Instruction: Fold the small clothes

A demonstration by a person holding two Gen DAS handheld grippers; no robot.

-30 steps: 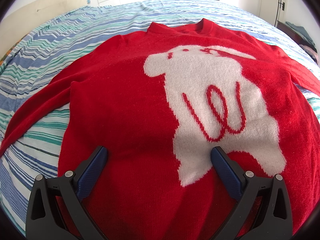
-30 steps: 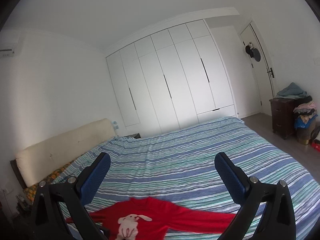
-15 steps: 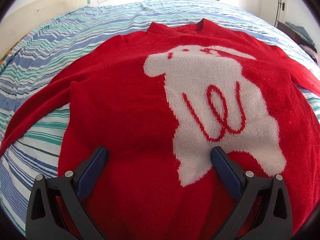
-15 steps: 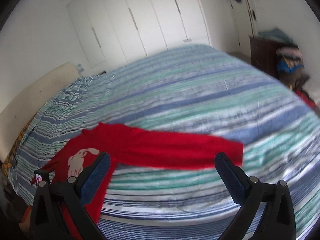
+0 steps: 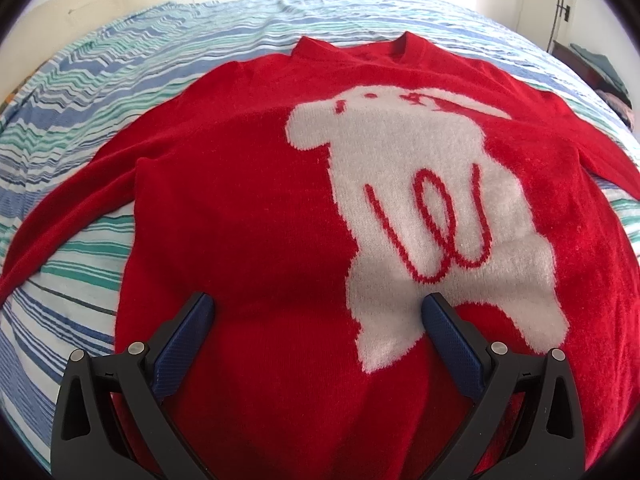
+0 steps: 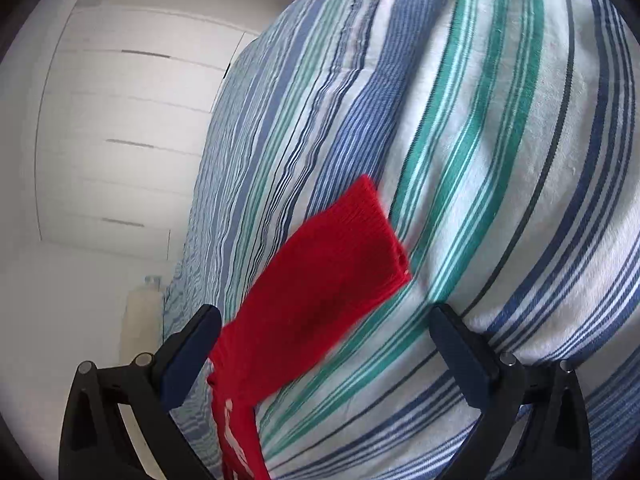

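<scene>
Hovering my spread left gripper (image 5: 318, 312) over the red sweater (image 5: 260, 208), I should pinch the sleeve cuff (image 6: 360, 240) squarely between my spread right gripper (image 6: 326, 328) fingers.

From the left wrist view we look forward and down, close over the red sweater (image 5: 248, 216), its collar at 12 o'clock and the left tool (image 5: 316, 316) at 6 o'clock. The right wrist view is rolled sideways and sits close above the striped bed (image 6: 500, 160), facing the sweater's sleeve cuff (image 6: 360, 240) at centre, with the right tool (image 6: 326, 324) below. Both views share sweater and bed.
</scene>
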